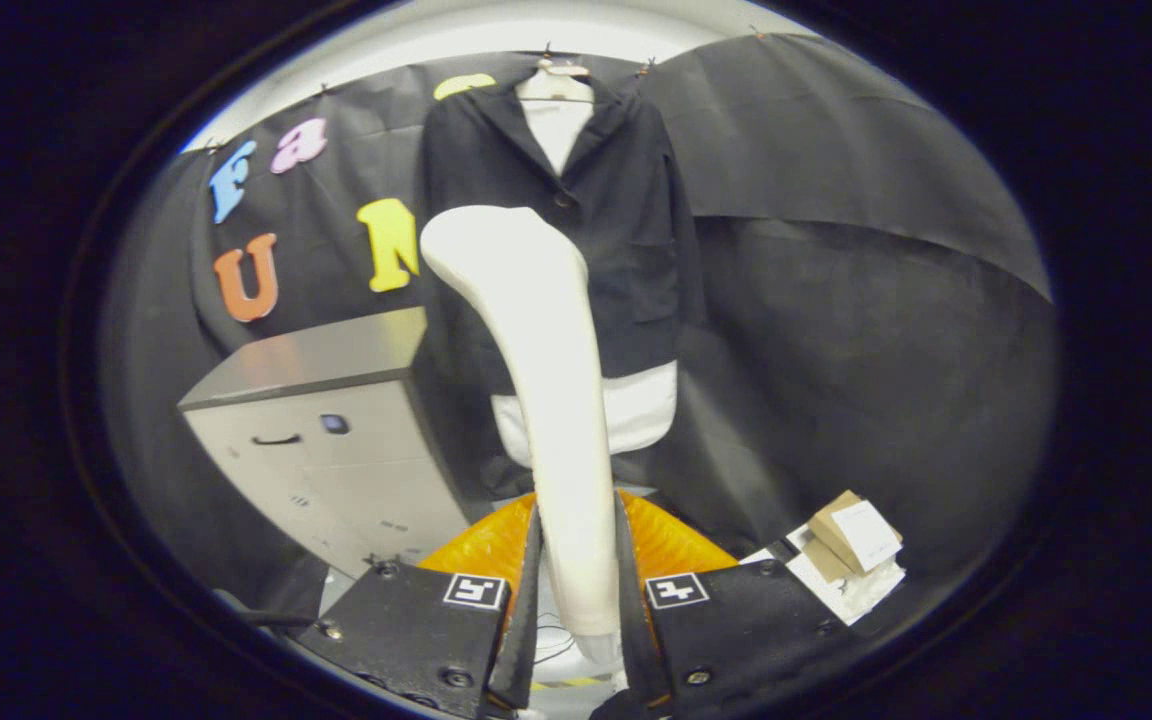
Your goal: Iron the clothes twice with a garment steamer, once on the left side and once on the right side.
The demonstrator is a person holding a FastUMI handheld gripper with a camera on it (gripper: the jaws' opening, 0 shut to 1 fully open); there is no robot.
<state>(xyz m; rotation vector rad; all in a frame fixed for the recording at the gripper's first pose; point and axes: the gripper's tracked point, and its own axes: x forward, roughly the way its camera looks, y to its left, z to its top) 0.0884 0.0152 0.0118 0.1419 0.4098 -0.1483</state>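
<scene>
The gripper [576, 590] clamps both fingers on the steamer [546, 400], which rises at centre frame before the hanging jacket [626, 220]. A cabinet [326, 440] stands lower left; cardboard boxes [851, 550] lie lower right.

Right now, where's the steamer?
In the gripper view the garment steamer stands upright, its handle clamped between the gripper fingers, its head raised before the dark jacket on the hanger, right of the grey cabinet.

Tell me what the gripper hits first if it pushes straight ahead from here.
Likely the dark jacket on its hanger. The gripper is shut on the white steamer, whose head leads and seems to overlap the jacket's left front, so it would touch first. The gap is unclear.
</scene>
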